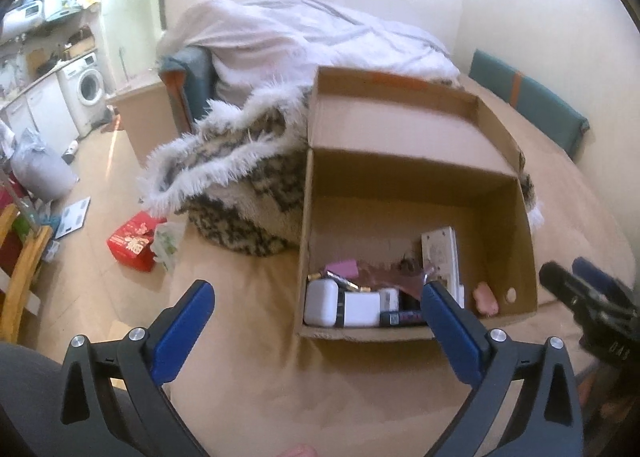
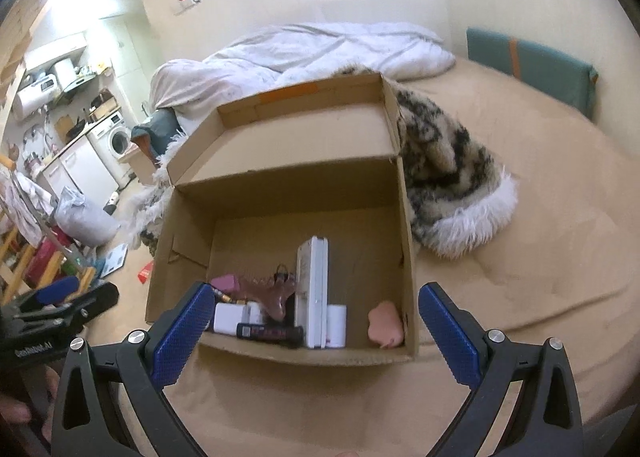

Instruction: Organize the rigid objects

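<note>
Both grippers empty, box straight ahead.
Your right gripper (image 2: 316, 315) and left gripper (image 1: 318, 311) hang spread wide; the cardboard box (image 2: 408, 217) lies just ahead, flat white case (image 2: 314, 293) on edge, long axis pointing away, nearer your right.

Both the left gripper (image 1: 318, 295) and right gripper (image 2: 316, 297) have black frames, textured blue pads (image 2: 182, 331) and silver screws (image 2: 136, 336).

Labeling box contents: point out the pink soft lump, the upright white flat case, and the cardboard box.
pink soft lump (image 2: 385, 324), right wrist view, its middle.
upright white flat case (image 2: 314, 289), right wrist view, narrow edge.
cardboard box (image 2: 280, 181), right wrist view, back wall.
</note>
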`<state>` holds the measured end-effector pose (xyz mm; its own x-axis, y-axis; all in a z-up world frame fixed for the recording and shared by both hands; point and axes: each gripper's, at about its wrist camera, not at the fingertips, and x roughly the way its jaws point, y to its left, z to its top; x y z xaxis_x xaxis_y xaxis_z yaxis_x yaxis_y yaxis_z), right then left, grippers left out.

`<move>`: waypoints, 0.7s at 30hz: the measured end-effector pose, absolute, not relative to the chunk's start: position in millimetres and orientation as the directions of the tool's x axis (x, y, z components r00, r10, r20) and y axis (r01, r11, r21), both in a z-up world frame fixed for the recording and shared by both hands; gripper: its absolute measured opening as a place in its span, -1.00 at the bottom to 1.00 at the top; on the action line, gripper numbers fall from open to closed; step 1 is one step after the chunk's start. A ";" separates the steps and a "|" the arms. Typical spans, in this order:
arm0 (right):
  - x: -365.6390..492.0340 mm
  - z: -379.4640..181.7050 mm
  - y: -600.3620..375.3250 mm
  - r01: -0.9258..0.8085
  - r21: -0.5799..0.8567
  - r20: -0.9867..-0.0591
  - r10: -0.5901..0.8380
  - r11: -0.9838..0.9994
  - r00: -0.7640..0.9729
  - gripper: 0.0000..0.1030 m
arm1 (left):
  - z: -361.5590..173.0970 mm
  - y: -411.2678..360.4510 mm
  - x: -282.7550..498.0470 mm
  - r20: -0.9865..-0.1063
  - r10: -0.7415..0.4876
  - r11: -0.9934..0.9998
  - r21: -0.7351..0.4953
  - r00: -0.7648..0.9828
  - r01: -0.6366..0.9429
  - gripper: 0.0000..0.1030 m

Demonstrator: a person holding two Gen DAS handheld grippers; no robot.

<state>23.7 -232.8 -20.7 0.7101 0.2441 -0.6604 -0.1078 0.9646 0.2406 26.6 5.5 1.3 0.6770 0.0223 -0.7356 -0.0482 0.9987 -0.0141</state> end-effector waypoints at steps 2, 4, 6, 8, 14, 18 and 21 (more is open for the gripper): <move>24.3 -20.8 -230.0 -0.112 0.234 -0.662 0.243 0.966 0.709 1.00 | 1.6 6.1 27.9 -0.735 0.028 0.998 -0.014 0.677 -0.057 0.99; 25.7 -22.5 -227.7 -0.115 0.222 -0.672 0.237 0.968 0.701 1.00 | 0.7 4.9 28.7 -0.739 0.035 0.998 -0.007 0.673 -0.060 0.99; 26.8 -24.3 -227.4 -0.115 0.218 -0.679 0.235 0.969 0.695 1.00 | -0.5 2.3 29.4 -0.738 0.044 0.998 0.008 0.673 -0.056 0.99; 27.3 -25.4 -227.8 -0.114 0.221 -0.682 0.237 0.969 0.692 1.00 | -2.5 -1.3 29.4 -0.742 0.058 0.998 0.031 0.668 -0.053 0.99; 28.8 -26.8 -232.1 -0.095 0.232 -0.688 0.233 0.968 0.687 1.00 | -4.3 -0.8 29.3 -0.751 0.043 0.999 0.017 0.658 -0.046 0.99; 29.7 -27.3 -234.4 -0.087 0.236 -0.691 0.230 0.968 0.686 1.00 | -3.4 0.9 29.1 -0.749 0.045 0.998 0.013 0.661 -0.054 0.99; 29.7 -27.2 -234.4 -0.088 0.235 -0.691 0.230 0.968 0.685 1.00 | -3.2 1.9 28.6 -0.752 0.044 0.998 0.010 0.658 -0.055 0.99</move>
<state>29.7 -234.4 -27.2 0.6855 0.2302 -0.6908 -0.0878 0.9679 0.2355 28.6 1.9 -3.2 0.6576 0.0439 -0.7521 -0.0553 0.9984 0.0099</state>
